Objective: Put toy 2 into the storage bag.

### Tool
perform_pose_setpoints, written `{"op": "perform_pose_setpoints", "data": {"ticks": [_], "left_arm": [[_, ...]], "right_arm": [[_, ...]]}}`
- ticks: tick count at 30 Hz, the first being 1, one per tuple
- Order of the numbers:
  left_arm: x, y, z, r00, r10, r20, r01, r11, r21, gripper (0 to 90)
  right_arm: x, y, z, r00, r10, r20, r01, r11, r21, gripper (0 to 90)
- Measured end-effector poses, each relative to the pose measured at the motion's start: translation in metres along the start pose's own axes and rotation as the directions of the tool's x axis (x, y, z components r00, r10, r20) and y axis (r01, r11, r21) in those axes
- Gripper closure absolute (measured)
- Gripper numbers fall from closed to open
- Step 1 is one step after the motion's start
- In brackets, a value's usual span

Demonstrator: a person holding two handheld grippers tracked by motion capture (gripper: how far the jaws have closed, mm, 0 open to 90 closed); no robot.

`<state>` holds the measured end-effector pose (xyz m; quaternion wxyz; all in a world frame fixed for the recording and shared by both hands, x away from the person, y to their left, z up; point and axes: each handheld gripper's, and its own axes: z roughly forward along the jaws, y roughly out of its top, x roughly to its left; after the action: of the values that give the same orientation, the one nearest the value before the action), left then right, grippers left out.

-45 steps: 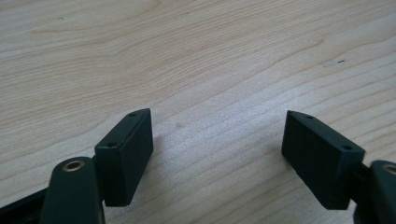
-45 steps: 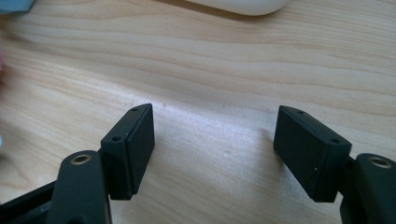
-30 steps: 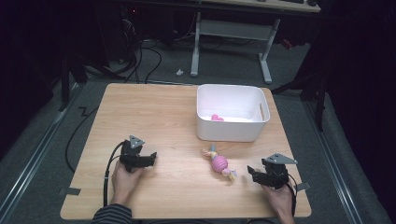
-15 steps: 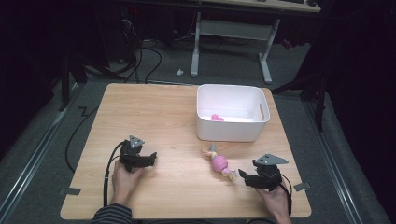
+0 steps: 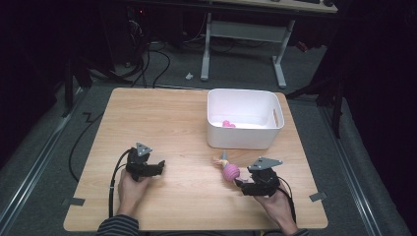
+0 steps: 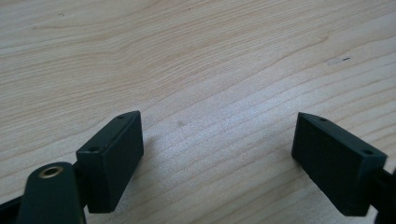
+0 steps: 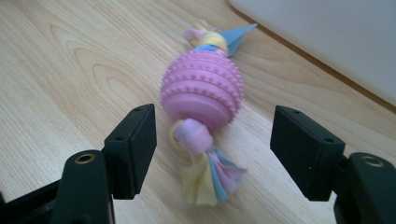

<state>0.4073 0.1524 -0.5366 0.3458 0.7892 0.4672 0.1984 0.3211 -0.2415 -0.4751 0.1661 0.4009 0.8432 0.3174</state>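
1. We see the pink toy (image 5: pixel 229 171) lying on the wooden table (image 5: pixel 172 123), just in front of the white bin (image 5: pixel 244 140) and near the table's right half.
2. In the right gripper view, the toy (image 7: pixel 201 93) is a ridged pink ball with knotted cloth tails in yellow, blue and pink at both ends; it lies flat on the wood, one tail pointing toward the camera, the other toward the bin wall (image 7: pixel 327 37).
3. Our right gripper (image 5: pixel 246 186) sits low over the table just beside the toy. Its jaws are spread wide, one on each side of the near tail and the ball's near end, and neither touches the toy.
4. Our left gripper (image 5: pixel 156 167) rests on the table's left half, well apart from the toy and the bin. In the left gripper view its jaws stand spread with bare wood between them.
5. Inside the bin we make out a small pink thing (image 5: pixel 227 124) on the floor near its left wall; it is too small for us to identify.
6. A hand grips each gripper from the near edge; the left arm wears a striped sleeve (image 5: pixel 118 227).
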Motion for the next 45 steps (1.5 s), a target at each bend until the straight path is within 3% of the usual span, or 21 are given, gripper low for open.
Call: {"op": "perform_pose_setpoints", "data": {"ticks": [16,24,30,35,42,45], "left_arm": [[0.000,0.000,0.000,1.0000,-0.004,0.004,0.004,1.0000,-0.001,17.8],[0.001,0.000,0.000,1.0000,-0.005,0.003,0.005,1.0000,-0.001,18.0],[0.001,0.000,0.000,1.0000,-0.006,0.002,0.006,1.0000,-0.002,18.0],[0.001,0.000,0.000,1.0000,-0.006,0.002,0.006,1.0000,-0.002,18.2],[0.001,0.000,0.000,1.0000,-0.008,0.001,0.008,1.0000,-0.003,18.7],[0.002,0.000,0.000,0.9999,-0.012,0.004,0.012,0.9999,-0.005,18.8]], "right_arm": [[0.005,0.018,0.038,0.9999,-0.012,-0.002,0.012,0.995,0.098,25.0],[0.007,0.018,0.044,0.9995,-0.031,0.008,0.030,0.994,0.106,33.3],[0.009,0.017,0.040,0.9982,-0.054,0.027,0.051,0.993,0.104,33.9],[0.001,0.016,0.027,0.9999,-0.010,-0.006,0.010,0.999,0.048,34.1],[-0.008,0.011,0.011,0.9985,0.012,-0.054,-0.012,1.000,-0.003,34.2],[-0.012,0.010,0.002,0.9985,0.013,-0.052,-0.014,1.000,-0.021,34.2]]}}
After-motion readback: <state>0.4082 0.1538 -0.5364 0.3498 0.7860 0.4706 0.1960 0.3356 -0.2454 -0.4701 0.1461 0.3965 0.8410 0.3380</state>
